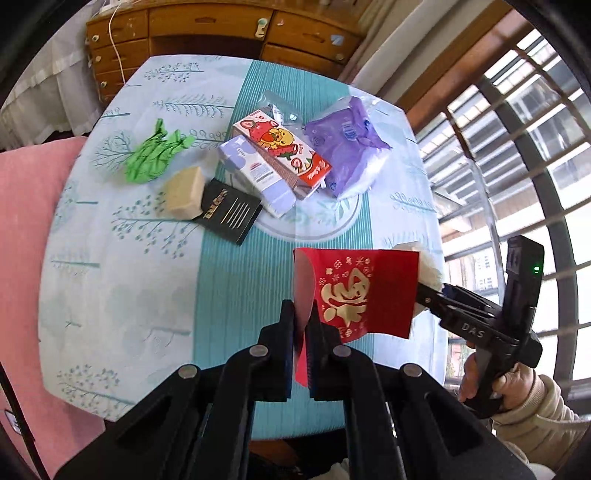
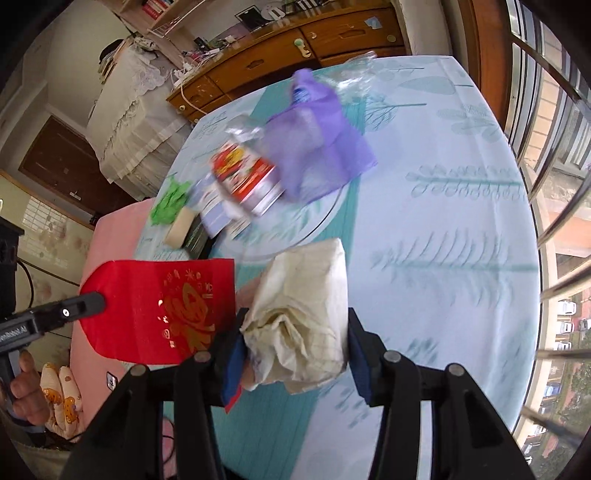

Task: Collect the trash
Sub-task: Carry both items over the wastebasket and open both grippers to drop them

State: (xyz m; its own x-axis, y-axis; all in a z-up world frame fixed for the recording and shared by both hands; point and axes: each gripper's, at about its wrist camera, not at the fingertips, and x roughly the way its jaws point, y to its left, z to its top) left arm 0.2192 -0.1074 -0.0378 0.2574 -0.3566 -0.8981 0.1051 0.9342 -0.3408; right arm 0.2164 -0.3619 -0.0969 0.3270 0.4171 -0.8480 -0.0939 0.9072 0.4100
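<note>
My left gripper (image 1: pixel 303 325) is shut on the edge of a red envelope (image 1: pixel 362 291) with gold print and holds it above the table; the envelope also shows in the right wrist view (image 2: pixel 159 306). My right gripper (image 2: pixel 295 354) is shut on a crumpled cream tissue wad (image 2: pixel 306 317), right beside the envelope's open end; the wad peeks out behind the envelope in the left wrist view (image 1: pixel 428 266). More trash lies on the table: a strawberry carton (image 1: pixel 284 151), a purple packet (image 1: pixel 343 144), a lilac box (image 1: pixel 255 173), a green wrapper (image 1: pixel 155 155), a beige block (image 1: pixel 184 192) and a black card (image 1: pixel 231 212).
The round table (image 1: pixel 147 277) has a pale blue and teal cloth and a glass turntable (image 1: pixel 325 225). A pink chair (image 1: pixel 26 221) stands at the left. A wooden cabinet (image 1: pixel 221 29) is behind the table, and a barred window (image 1: pixel 517 129) at the right.
</note>
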